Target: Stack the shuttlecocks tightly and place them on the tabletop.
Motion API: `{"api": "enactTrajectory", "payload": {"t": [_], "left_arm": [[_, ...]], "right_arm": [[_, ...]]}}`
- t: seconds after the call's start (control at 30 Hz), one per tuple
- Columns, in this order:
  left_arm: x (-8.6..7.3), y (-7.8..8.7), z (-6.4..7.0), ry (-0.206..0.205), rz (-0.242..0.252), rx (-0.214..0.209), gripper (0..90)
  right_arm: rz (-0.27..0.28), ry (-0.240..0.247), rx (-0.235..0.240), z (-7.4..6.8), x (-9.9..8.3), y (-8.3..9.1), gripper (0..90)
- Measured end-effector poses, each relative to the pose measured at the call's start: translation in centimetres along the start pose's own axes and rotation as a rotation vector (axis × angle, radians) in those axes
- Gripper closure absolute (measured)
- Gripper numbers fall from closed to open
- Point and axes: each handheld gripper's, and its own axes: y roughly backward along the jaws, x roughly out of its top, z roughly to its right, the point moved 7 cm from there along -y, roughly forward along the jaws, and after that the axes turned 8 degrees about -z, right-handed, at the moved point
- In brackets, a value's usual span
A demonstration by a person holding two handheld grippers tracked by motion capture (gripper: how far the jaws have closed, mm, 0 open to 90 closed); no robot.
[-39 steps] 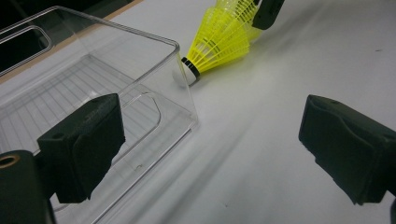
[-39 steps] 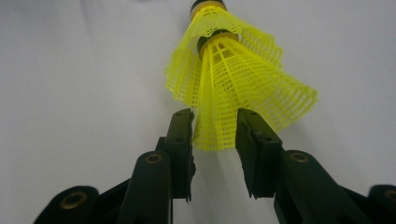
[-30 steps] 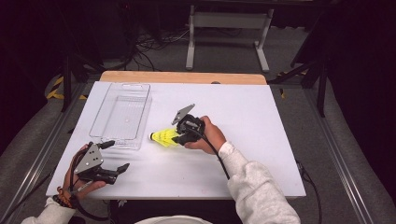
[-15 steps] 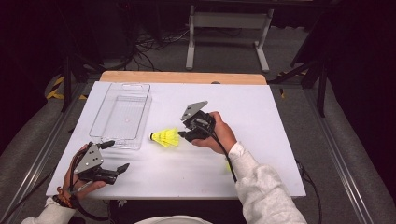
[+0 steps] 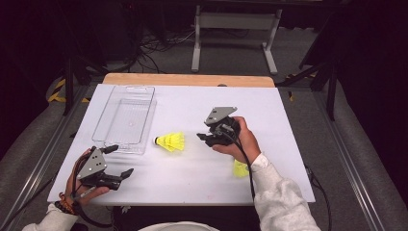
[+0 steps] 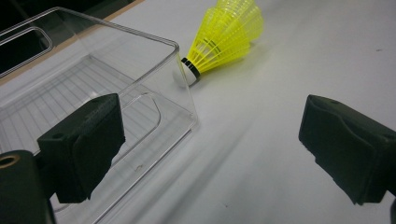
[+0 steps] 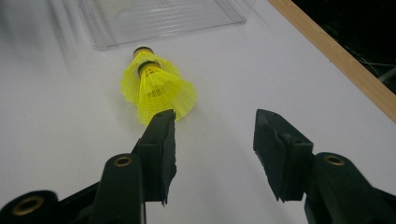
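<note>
Beside the near right corner of the clear tray (image 5: 126, 118), in the high view, a yellow shuttlecock (image 5: 170, 142) lies on its side on the white counter (image 5: 288, 125), long axis running left-right, cork toward the tray, skirt toward the right claw (image 5: 204, 138). That claw is released, just right of the shuttlecock. The left claw (image 5: 122, 161), jaws apart, sits near the tray's front edge.

Seen in the left gripper view, the shuttlecock (image 6: 223, 39) has its cork nearly touching the tray (image 6: 93, 84) corner.

Seen in the right gripper view, the shuttlecock (image 7: 156, 88) points its cork at the tray (image 7: 159, 18); the skirt lies just ahead of the open jaws.
</note>
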Motion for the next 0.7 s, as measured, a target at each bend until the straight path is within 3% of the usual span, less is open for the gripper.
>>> {"api": "enactTrajectory", "payload": {"t": [0.2,0.53,0.7], "left_arm": [[0.0,-0.1,0.0,-0.004,-0.003,-0.004,7.7],[0.0,-0.1,0.1,-0.002,-0.007,-0.001,7.7],[0.0,-0.1,0.0,-0.002,-0.005,-0.001,7.7]], "right_arm": [[0.03,-0.014,-0.044,0.3,-1.2,1.4,46.3],[0.09,-0.071,-0.067,0.7,-2.9,2.9,44.3],[0.091,-0.086,-0.085,0.9,-3.9,3.3,44.1]]}}
